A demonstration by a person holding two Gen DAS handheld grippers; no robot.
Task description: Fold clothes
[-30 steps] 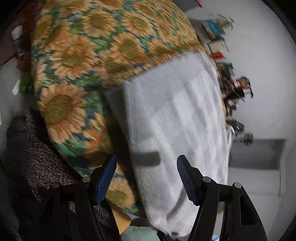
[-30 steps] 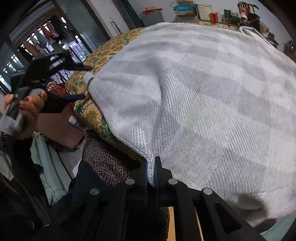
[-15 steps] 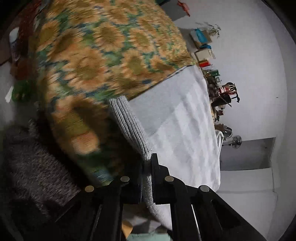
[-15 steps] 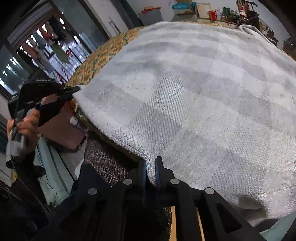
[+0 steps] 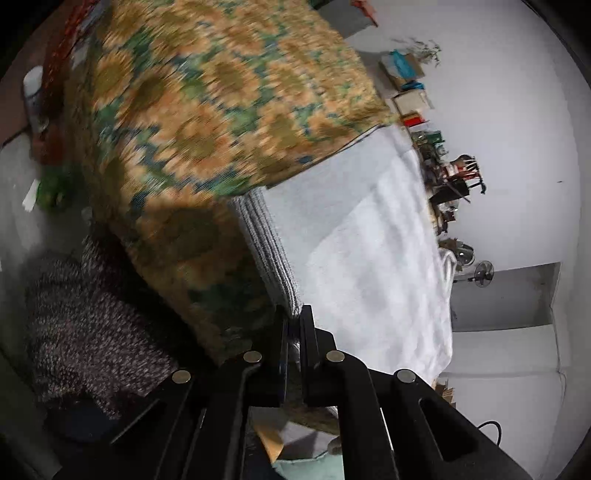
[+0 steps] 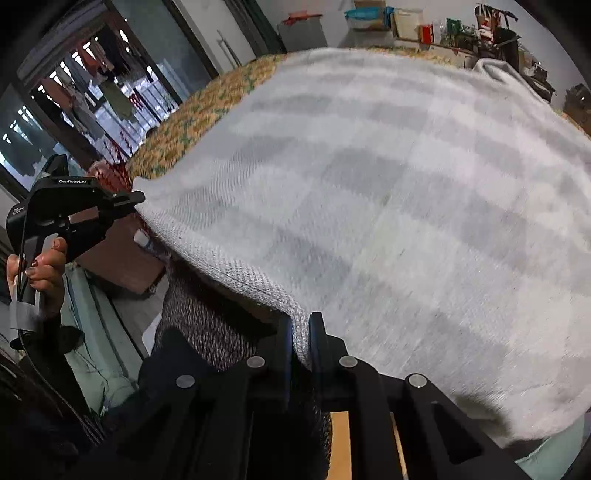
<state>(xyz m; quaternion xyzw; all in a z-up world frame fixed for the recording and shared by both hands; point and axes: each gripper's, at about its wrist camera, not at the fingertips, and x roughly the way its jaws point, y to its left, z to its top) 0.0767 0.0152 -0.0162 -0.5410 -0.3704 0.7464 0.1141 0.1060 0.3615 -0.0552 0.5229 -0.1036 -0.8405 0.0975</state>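
A grey and white checked knit garment (image 6: 388, 206) lies spread over a bed with a sunflower-print cover (image 5: 221, 110). My left gripper (image 5: 294, 321) is shut on the ribbed hem (image 5: 269, 251) of the garment at its near left corner, lifted a little off the bed. In the right wrist view that same left gripper (image 6: 138, 197) shows at the far left, held by a hand (image 6: 40, 269), pinching the corner. My right gripper (image 6: 300, 332) is shut on the near edge of the garment, the cloth pinched between its pads.
A dark speckled knit piece (image 5: 92, 325) hangs below the bed's near edge (image 6: 207, 314). Cluttered shelves with boxes (image 6: 406, 22) line the far wall. A glass door with hanging clothes (image 6: 92, 92) is at the left. A fan (image 5: 484, 273) stands by the white wall.
My left gripper went from open over the hem to shut on it, then lifted the corner. The near edge between both grippers has risen and pulled taut.
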